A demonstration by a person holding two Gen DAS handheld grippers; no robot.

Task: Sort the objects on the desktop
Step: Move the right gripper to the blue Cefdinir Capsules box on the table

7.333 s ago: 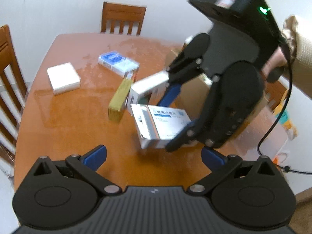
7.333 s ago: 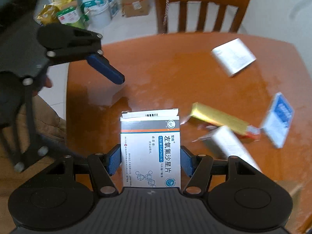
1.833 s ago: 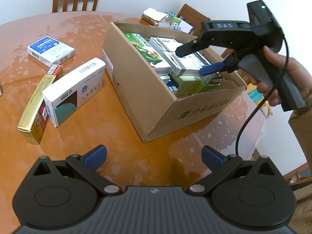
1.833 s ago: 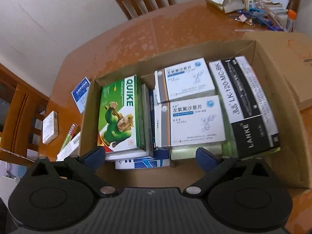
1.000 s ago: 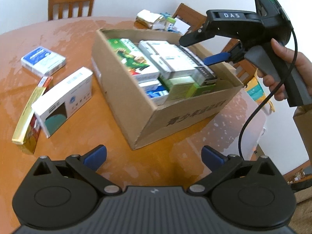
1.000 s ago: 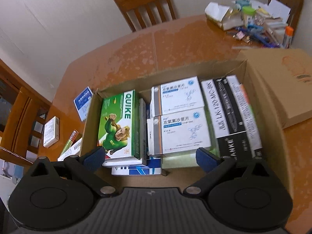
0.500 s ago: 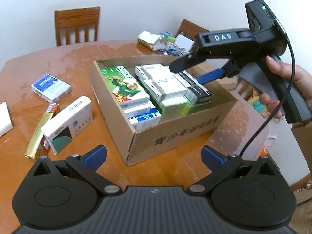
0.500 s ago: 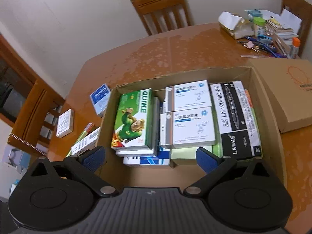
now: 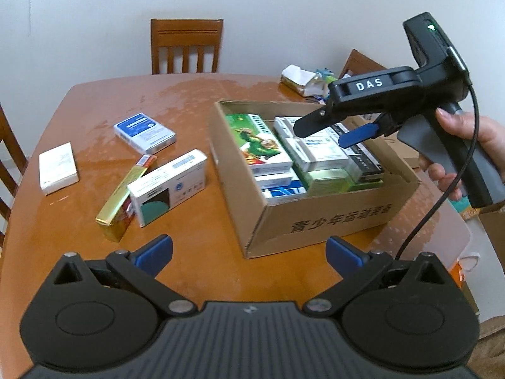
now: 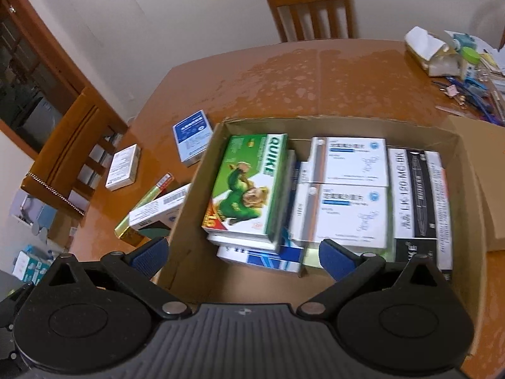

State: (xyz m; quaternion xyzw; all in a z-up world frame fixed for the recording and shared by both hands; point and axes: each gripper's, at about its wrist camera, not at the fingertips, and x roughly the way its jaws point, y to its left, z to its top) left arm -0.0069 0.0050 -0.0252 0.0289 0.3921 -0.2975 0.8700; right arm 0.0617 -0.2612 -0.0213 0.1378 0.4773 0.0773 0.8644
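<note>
Both grippers have pulled back and up from the cardboard box (image 9: 315,218). The white medicine box that the right gripper (image 10: 241,252) carried now lies inside it, and this gripper hangs wide open and empty above. The left gripper (image 9: 249,251) is also wide open, holding nothing. Four boxes remain near the table's (image 9: 79,240) left edge. The gold box (image 9: 124,194) touches the white box (image 9: 169,186), so a careless grasp could push both.
</note>
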